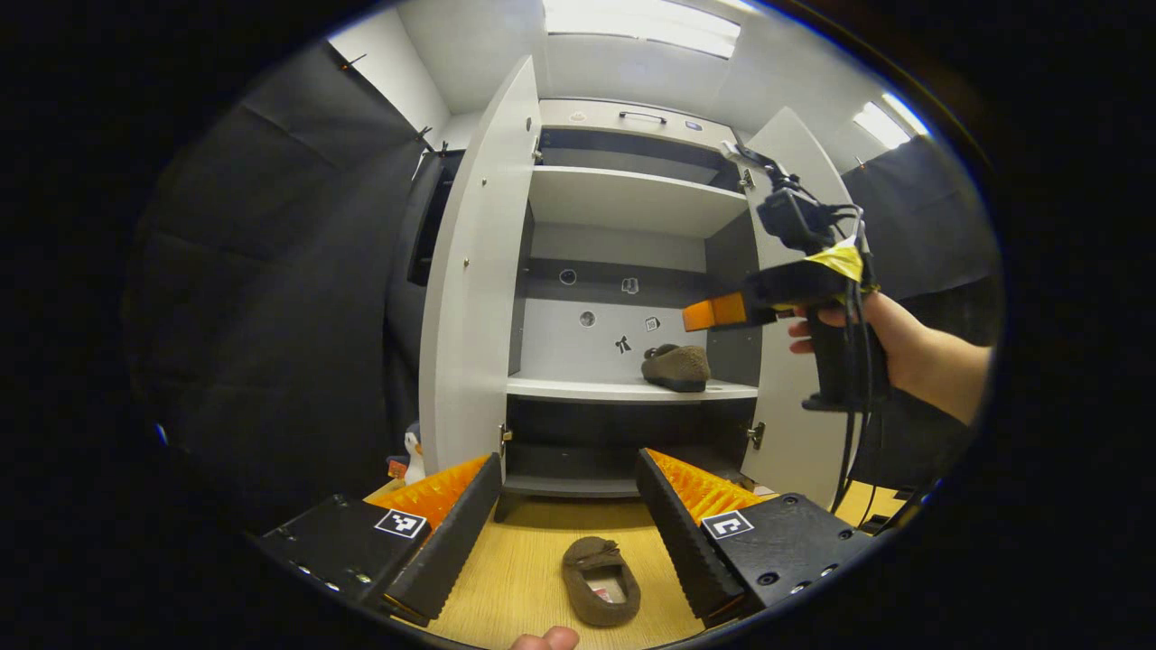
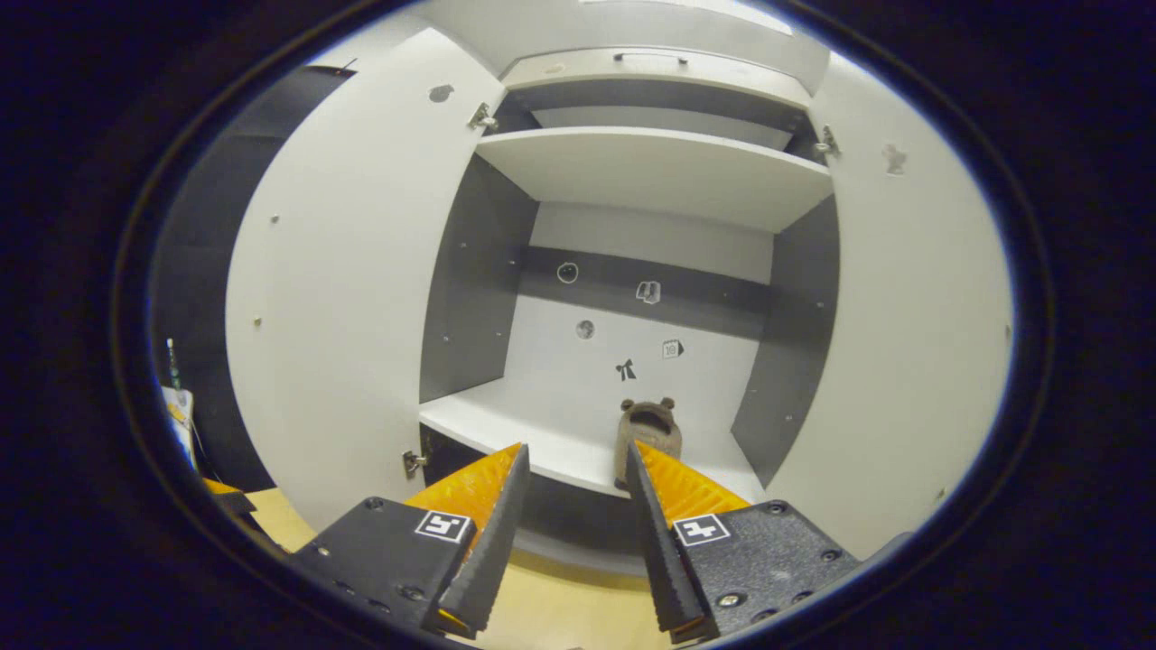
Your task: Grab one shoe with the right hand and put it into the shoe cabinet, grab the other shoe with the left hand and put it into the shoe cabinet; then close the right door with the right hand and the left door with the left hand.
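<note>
The white shoe cabinet (image 1: 623, 390) stands with both doors swung wide. One brown fuzzy shoe (image 1: 675, 367) rests on the right part of its middle shelf; in the right gripper view that shoe (image 2: 648, 431) lies just beyond my right gripper (image 2: 575, 449), which is open and holds nothing. In the left gripper view the right gripper (image 1: 713, 313) hovers in front of the shelf's right side, held by a hand (image 1: 903, 348). The second brown shoe (image 1: 600, 580) lies on the wooden floor, low between the fingers of my open left gripper (image 1: 570, 460), untouched.
The left door (image 1: 474, 271) and the right door (image 1: 799, 298) flank the opening. An upper shelf (image 1: 632, 194) is bare. A small penguin toy (image 1: 413, 451) stands by the left door's foot. A thumb (image 1: 544, 639) shows at the bottom edge.
</note>
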